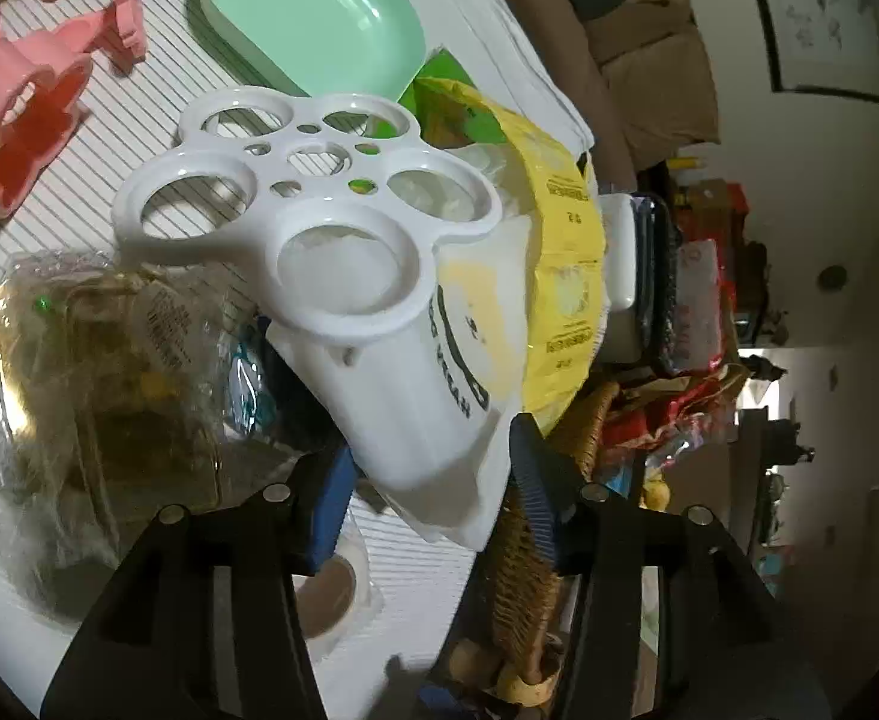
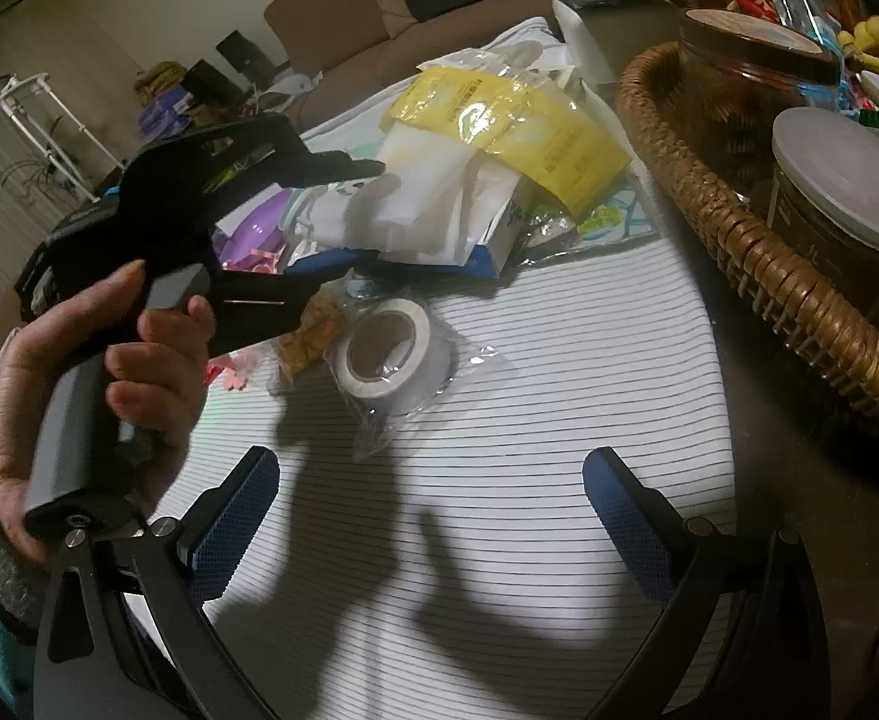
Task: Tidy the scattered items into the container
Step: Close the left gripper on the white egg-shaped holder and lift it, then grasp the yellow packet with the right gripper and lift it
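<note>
My left gripper is shut on a white plastic holder with round holes in its top, lifted and tilted above the striped cloth. In the right wrist view the left gripper shows as a black tool in a hand, with the holder blurred at its tip. My right gripper is open and empty above the cloth, a roll of white tape in clear wrap ahead of it. A mint green tray lies beyond the holder. Yellow packets rest on a pile.
A wicker basket with lidded jars stands at the right. Pink cutters lie at the upper left of the left wrist view, and a wrapped brownish packet at the left. The tape roll sits under the left gripper.
</note>
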### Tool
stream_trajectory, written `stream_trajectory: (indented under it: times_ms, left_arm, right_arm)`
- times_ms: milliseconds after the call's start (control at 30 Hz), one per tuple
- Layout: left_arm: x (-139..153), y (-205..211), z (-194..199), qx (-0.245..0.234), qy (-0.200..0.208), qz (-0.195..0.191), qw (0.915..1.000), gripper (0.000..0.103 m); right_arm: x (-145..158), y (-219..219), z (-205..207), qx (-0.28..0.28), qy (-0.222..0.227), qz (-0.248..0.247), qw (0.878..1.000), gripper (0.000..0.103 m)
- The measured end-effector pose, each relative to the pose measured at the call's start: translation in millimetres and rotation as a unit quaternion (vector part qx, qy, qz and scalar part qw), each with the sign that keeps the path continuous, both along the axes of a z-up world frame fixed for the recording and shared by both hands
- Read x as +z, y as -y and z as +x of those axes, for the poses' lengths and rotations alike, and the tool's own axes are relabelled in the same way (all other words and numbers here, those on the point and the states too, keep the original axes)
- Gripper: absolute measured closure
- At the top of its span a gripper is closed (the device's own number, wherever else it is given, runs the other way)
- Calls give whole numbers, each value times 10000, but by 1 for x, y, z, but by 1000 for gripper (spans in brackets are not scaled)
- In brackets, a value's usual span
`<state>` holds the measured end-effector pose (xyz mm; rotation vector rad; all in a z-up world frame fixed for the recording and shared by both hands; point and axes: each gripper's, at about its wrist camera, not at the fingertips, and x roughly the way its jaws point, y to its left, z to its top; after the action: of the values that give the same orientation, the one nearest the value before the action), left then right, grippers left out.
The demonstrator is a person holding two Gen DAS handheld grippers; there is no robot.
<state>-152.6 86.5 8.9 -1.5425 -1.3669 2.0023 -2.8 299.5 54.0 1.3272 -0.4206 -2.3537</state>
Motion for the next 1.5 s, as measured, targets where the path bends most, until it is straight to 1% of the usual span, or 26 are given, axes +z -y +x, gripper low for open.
stream_trajectory:
  times_ms: [33, 100, 233, 367, 433, 533, 600, 700, 767, 900, 933, 967, 1033, 1100, 1133, 1200, 1233, 1300, 1333, 1367, 1400, 1500]
  left_arm:
    - [0, 0, -1, -11, -23, -11, 10000, 89]
    - [4, 3, 1, -4, -101, 6, 9999, 91]
    - [24, 10, 8, -137, -377, 3, 9992, 93]
    - [44, 21, 22, -316, -457, 171, 9983, 93]
    - [56, 30, 38, -505, -515, 59, 9974, 93]
    - [67, 50, 68, -710, -485, 42, 9963, 94]
    - [74, 64, 92, -843, -478, -52, 9953, 97]
    - [86, 83, 126, -1006, -472, -146, 9937, 99]
    - [94, 93, 145, -1090, -489, -180, 9927, 101]
    - [108, 113, 179, -1199, -581, -289, 9907, 101]
    - [109, 117, 185, -1229, -590, -355, 9900, 101]
    - [109, 121, 191, -1244, -604, -499, 9891, 101]
    - [107, 127, 199, -1318, -600, -660, 9873, 101]
    - [101, 132, 208, -1374, -576, -664, 9866, 101]
    - [98, 131, 210, -1429, -576, -644, 9860, 101]
    - [92, 128, 213, -1573, -605, -686, 9833, 95]
    - [92, 126, 213, -1638, -638, -786, 9813, 91]
    - [94, 124, 213, -1717, -777, -1015, 9768, 74]
    - [94, 124, 213, -1738, -837, -1063, 9754, 68]
    - [95, 124, 213, -1741, -885, -1087, 9747, 60]
    - [95, 125, 214, -1746, -930, -1088, 9742, 56]
    - [92, 129, 212, -1716, -942, -1005, 9755, 56]
  right_arm:
    - [1, 0, 0, 0, 2, -9, 10000, 0]
    - [1, 1, 0, 2, -22, -11, 10000, 0]
    - [-1, 1, -3, -6, -13, -2, 10000, 0]
    - [1, -2, -3, -57, -46, -43, 10000, 0]
    - [4, -6, -2, -105, -125, -174, 9997, 0]
    - [7, -17, -2, -183, -172, -603, 9979, 0]
    - [8, -24, -2, -275, -194, -842, 9959, 0]
    - [10, -31, -2, -393, -242, -1021, 9937, 0]
    - [13, -31, 0, -430, -320, -972, 9938, 0]
    - [17, -26, 8, -469, -411, -669, 9958, 0]
    - [17, -26, 9, -494, -414, -611, 9960, 0]
    - [17, -25, 10, -525, -408, -566, 9962, 0]
    - [21, -24, 14, -582, -498, -430, 9961, 0]
    - [33, -15, 15, -535, -716, -46, 9960, 0]
    - [37, -9, 13, -462, -796, 71, 9957, 0]
    - [47, 2, 8, -307, -1033, 327, 9936, 0]
    - [51, 9, 2, -222, -1131, 548, 9918, 0]
    - [53, 26, -16, -45, -1232, 1132, 9859, 0]
    - [51, 37, -27, 103, -1273, 1485, 9806, 0]
    - [49, 46, -35, 242, -1292, 1730, 9761, 0]
    - [45, 60, -46, 417, -1272, 2026, 9701, 0]
    - [26, 87, -64, 834, -1043, 2528, 9583, 0]
